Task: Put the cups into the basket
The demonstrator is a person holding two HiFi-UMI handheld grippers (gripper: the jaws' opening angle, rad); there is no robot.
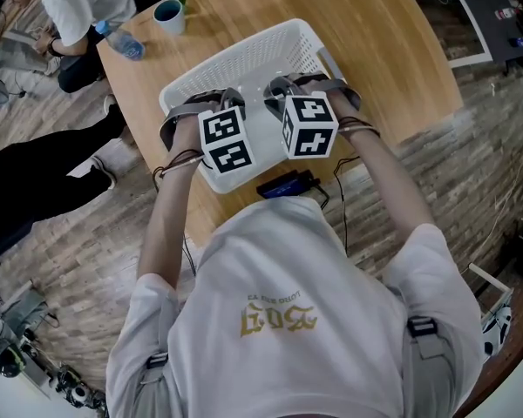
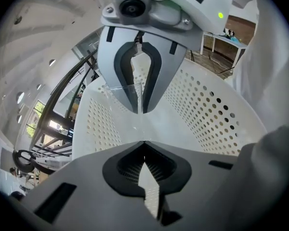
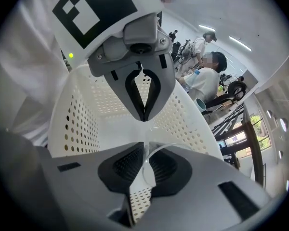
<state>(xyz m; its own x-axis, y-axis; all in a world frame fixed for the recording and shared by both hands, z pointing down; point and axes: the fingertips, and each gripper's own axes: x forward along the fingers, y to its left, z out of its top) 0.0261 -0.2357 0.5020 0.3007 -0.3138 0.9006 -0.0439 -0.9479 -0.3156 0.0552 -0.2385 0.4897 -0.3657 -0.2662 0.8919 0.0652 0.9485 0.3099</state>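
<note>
A white perforated basket [image 1: 244, 46] stands on the round wooden table [image 1: 366, 50]. Both grippers hang over its near end, tips pointed at each other and almost touching. My right gripper [image 3: 145, 150] is shut on the thin wall of a clear plastic cup [image 3: 148, 165], whose rim curves out between the jaws. From the left gripper view that cup's rim [image 2: 123, 87] crosses the right gripper [image 2: 138, 107]. My left gripper [image 2: 144, 146] is shut at the tips; nothing clear shows between them. A teal cup [image 1: 169, 14] sits on the table beyond the basket.
A water bottle [image 1: 122, 42] lies near the table's far left edge, beside a seated person [image 1: 78, 7]. A black device with cables [image 1: 288, 184] lies at the near table edge. Basket walls [image 2: 216, 109] close in on both sides of the grippers.
</note>
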